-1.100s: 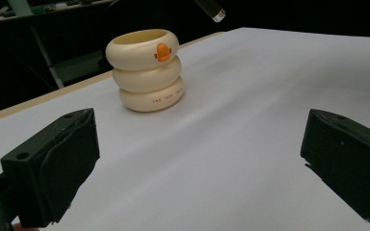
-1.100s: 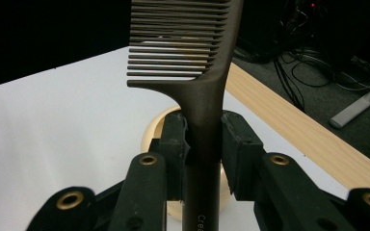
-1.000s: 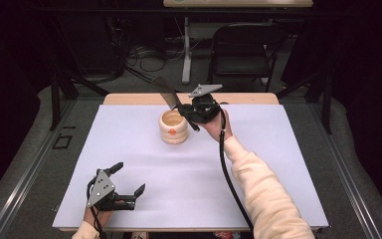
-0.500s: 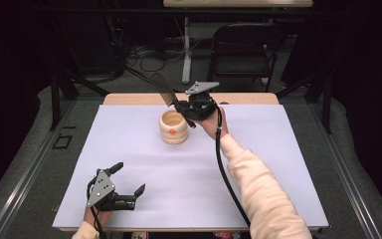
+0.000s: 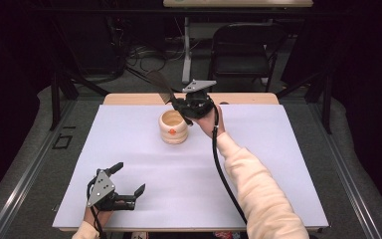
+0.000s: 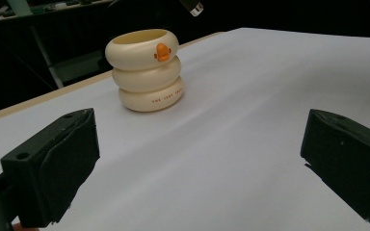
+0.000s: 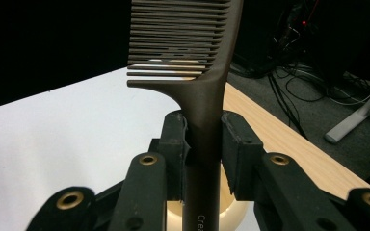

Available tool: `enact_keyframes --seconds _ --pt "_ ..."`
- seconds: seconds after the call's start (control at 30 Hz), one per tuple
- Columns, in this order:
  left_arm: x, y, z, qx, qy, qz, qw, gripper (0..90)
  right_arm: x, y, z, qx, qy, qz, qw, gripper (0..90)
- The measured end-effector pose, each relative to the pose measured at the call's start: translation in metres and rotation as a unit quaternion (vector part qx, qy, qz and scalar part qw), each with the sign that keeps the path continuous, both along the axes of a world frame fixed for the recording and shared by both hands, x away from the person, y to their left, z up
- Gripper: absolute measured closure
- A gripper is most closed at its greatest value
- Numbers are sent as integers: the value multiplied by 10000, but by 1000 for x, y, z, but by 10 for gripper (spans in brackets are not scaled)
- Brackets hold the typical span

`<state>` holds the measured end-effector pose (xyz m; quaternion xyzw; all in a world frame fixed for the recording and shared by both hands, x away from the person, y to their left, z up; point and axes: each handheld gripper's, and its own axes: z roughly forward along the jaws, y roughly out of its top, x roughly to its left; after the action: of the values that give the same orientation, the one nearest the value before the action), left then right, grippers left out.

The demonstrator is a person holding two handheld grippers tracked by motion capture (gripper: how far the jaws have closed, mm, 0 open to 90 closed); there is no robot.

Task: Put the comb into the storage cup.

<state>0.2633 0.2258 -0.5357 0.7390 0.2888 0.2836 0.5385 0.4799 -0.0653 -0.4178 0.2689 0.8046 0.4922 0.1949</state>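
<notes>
The left hand-held gripper (image 5: 128, 184) is resting near the tabletop's (image 5: 288, 164) near left corner, its jaws gaping wide and holding nothing; the cream ringed cup (image 5: 173, 127) is standing upright toward the far edge; the right hand-held gripper (image 5: 179, 103) is hovering just beside it, clamping a brown comb (image 7: 192, 62) by its handle.

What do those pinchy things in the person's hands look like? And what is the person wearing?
Both are black, with two blocky jaws. The left gripper and the right gripper each carry a grey three-cornered plate on top. A black cable trails from the right one. The person's sleeve is pale peach.
</notes>
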Motion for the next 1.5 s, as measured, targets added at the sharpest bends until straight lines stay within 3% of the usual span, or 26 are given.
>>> enact_keyframes --seconds 0.57,1.5 --pt "0 1 0 -34 0 25 10000 0 1 8 1 108 -217 -31 9997 722" --pt "-1 2 0 -35 -11 20 10000 1 9 23 -2 218 -378 -20 9990 722"
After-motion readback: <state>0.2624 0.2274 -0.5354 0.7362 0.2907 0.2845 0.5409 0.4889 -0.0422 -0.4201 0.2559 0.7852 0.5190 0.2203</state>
